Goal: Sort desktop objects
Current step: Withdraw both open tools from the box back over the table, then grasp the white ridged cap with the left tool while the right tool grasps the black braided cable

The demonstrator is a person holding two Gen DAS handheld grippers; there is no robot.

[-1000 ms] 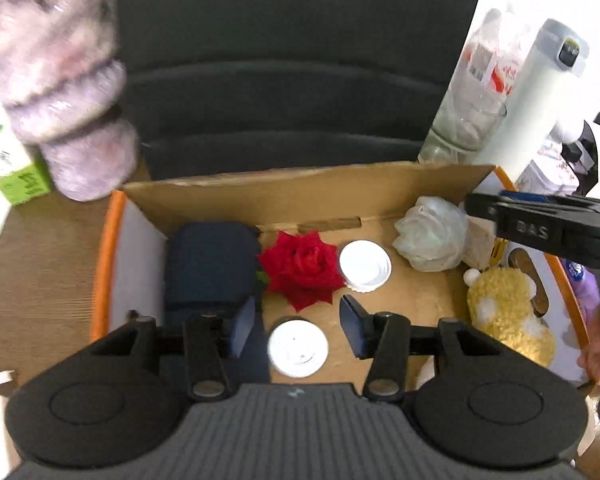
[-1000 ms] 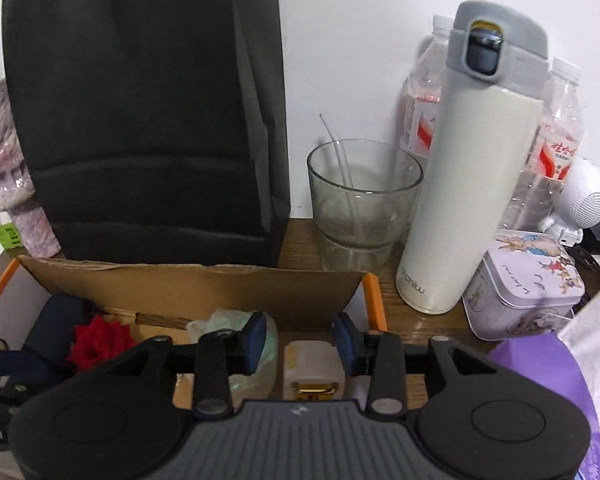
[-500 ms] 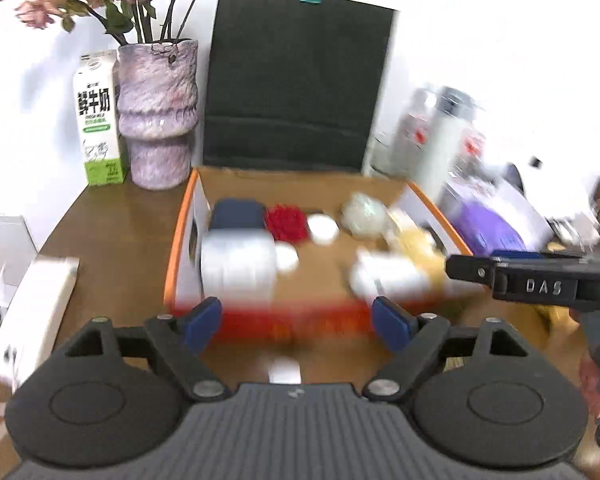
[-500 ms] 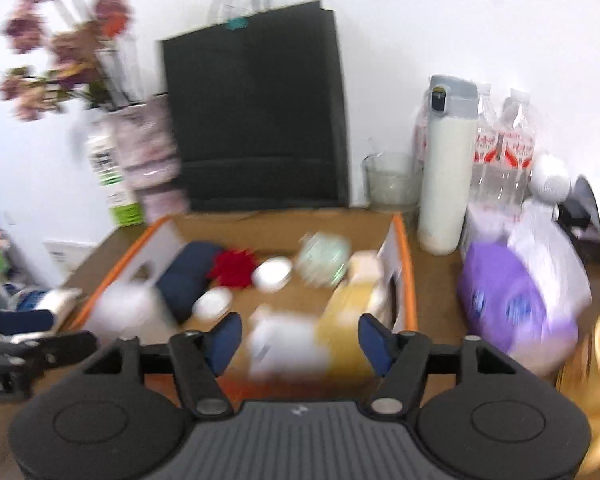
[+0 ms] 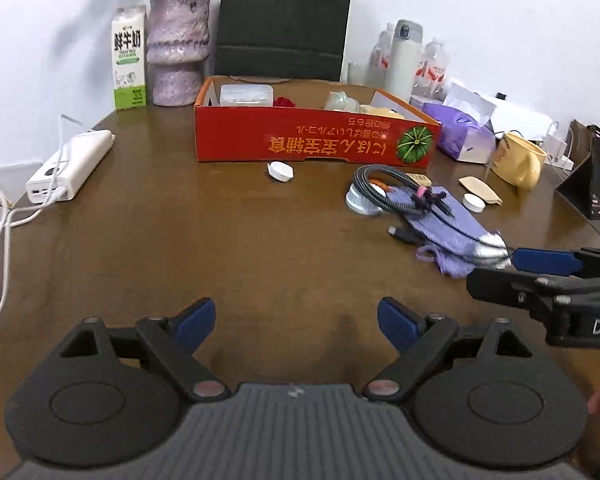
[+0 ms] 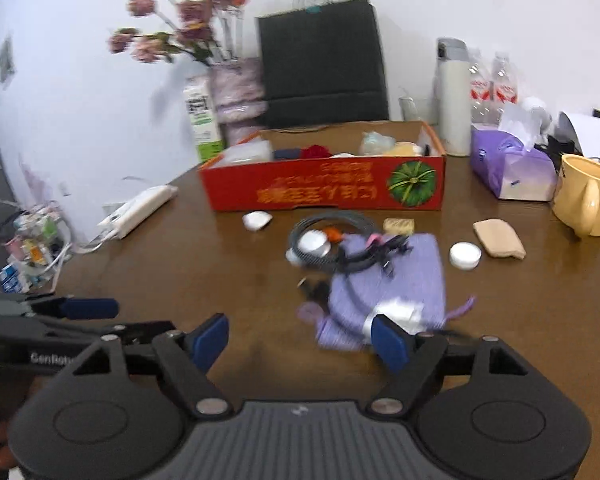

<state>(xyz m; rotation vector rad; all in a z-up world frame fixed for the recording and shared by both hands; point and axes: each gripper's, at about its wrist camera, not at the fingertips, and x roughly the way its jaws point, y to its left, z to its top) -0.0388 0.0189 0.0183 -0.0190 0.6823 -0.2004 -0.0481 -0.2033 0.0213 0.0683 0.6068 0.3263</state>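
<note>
L gripper [image 5: 296, 320]: fingers spread wide, nothing btwn them; hangs over bare table [image 5: 180, 248], prob. free for next pick.
R gripper [image 6: 300, 340]: fingers spread too, empty; right fingertip sits just in front of the purple cloth [image 6: 396, 280], looks lined up for it (my guess).
Red box [image 5: 312, 140]: far mid-table, open top, sort target I'd say; already holds clear case [image 5: 246, 94], red flower [image 5: 284, 102], pale lumps, rest hidden by wall.
Leftovers: clustered in front of box, to the right, so R side has the shorter reach.
Counts on table: 1 purple cloth; 1 coiled cable [image 6: 332, 240] lying on cloth, partly over a round silver tin [image 6: 312, 242]; 2 small white round/oval bits [image 6: 465, 255] [image 6: 257, 220]; 1 beige pad [image 6: 499, 238]; 1 tan block [image 6: 399, 225].
Not for sorting, likely: 1 yellow mug [image 6: 584, 196], 1 tissue pack [image 6: 508, 168], 1 power bank [image 5: 72, 164].
</note>
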